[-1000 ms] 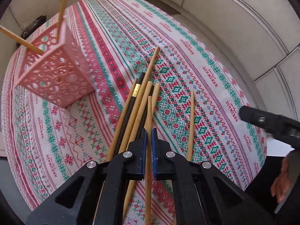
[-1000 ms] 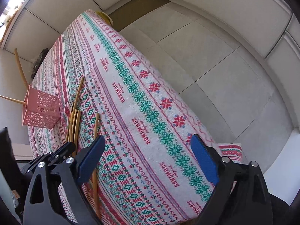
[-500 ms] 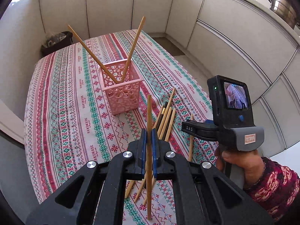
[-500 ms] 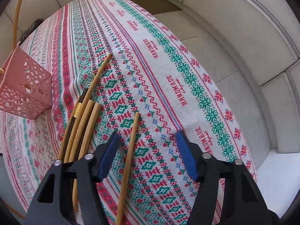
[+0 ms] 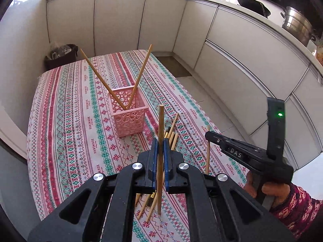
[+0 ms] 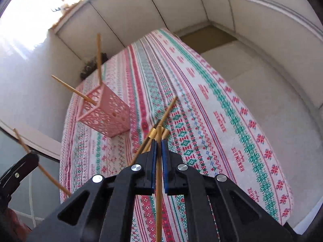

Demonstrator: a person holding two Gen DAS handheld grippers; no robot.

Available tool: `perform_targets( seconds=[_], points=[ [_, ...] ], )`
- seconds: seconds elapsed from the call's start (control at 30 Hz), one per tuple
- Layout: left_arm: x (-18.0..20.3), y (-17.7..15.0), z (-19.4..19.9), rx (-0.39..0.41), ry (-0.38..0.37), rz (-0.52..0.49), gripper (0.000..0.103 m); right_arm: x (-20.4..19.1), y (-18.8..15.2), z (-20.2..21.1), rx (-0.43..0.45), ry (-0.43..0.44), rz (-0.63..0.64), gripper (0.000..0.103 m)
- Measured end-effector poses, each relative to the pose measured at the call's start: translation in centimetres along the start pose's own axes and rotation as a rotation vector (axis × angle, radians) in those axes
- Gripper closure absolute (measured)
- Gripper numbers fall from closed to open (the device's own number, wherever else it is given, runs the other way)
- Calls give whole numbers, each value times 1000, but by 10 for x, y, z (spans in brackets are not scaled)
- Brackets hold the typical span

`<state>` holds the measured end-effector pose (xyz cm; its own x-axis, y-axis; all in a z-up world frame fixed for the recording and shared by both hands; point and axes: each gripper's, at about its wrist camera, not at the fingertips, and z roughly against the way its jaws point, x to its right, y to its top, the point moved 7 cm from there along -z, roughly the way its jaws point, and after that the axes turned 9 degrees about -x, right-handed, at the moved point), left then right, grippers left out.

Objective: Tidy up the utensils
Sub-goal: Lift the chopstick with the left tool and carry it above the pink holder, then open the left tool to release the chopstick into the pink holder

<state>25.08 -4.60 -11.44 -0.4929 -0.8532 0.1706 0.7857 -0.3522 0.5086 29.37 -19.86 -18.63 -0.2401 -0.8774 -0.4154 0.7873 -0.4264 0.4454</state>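
Observation:
My left gripper (image 5: 159, 147) is shut on a wooden chopstick (image 5: 160, 125) and holds it upright above the table. My right gripper (image 6: 158, 148) is shut on another wooden chopstick (image 6: 159, 173); it also shows in the left wrist view (image 5: 208, 151). A pink perforated basket (image 5: 129, 117) stands mid-table with two chopsticks (image 5: 139, 78) leaning out of it; it also shows in the right wrist view (image 6: 105, 115). Several loose chopsticks (image 5: 171, 131), one dark with a gold band, lie on the cloth beside the basket.
The table carries a red, green and white patterned cloth (image 5: 66, 121). White cabinets (image 5: 242, 46) run along the right and back. A dark bin (image 5: 60, 55) stands past the far table edge. A steel pot (image 5: 296, 26) sits on the counter.
My left gripper has lifted its chopstick up and back from the pile. My right gripper has closed on the lone chopstick on the cloth and raised it.

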Motion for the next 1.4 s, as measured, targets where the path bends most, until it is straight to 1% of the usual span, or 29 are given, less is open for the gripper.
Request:
perform_targets(
  seconds=[0.07, 0.2, 0.4, 0.5, 0.67, 0.8, 0.9, 0.97, 1.1, 1.3, 1.4],
  points=[
    [6, 2, 2, 8, 3, -6, 98, -9, 0, 21, 70, 23, 54, 98],
    [13, 6, 4, 23, 12, -7, 98, -17, 3, 45, 136, 28, 102, 98],
    [19, 12, 13, 50, 20, -5, 98, -12, 10, 71, 177, 54, 90, 98],
    [20, 15, 18, 63, 30, -4, 98, -15, 12, 89, 195, 83, 78, 98],
    [20, 22, 31, 108, 45, 11, 98, -23, 27, 119, 271, 93, 70, 98],
    [21, 30, 48, 169, 76, 15, 98, -33, 42, 137, 319, 97, 85, 98],
    [21, 41, 67, 235, 107, 21, 98, -44, 56, 150, 342, 107, 104, 98],
    [20, 51, 80, 282, 136, 25, 98, -53, 69, 157, 363, 121, 114, 98],
    [10, 73, 100, 357, 163, 50, 98, -71, 93, 168, 409, 141, 132, 98],
    [-16, 104, 108, 438, 219, 109, 98, -92, 129, 164, 460, 159, 146, 98],
    [-26, 119, 110, 473, 248, 120, 98, -100, 145, 154, 467, 156, 155, 98]
  ],
)
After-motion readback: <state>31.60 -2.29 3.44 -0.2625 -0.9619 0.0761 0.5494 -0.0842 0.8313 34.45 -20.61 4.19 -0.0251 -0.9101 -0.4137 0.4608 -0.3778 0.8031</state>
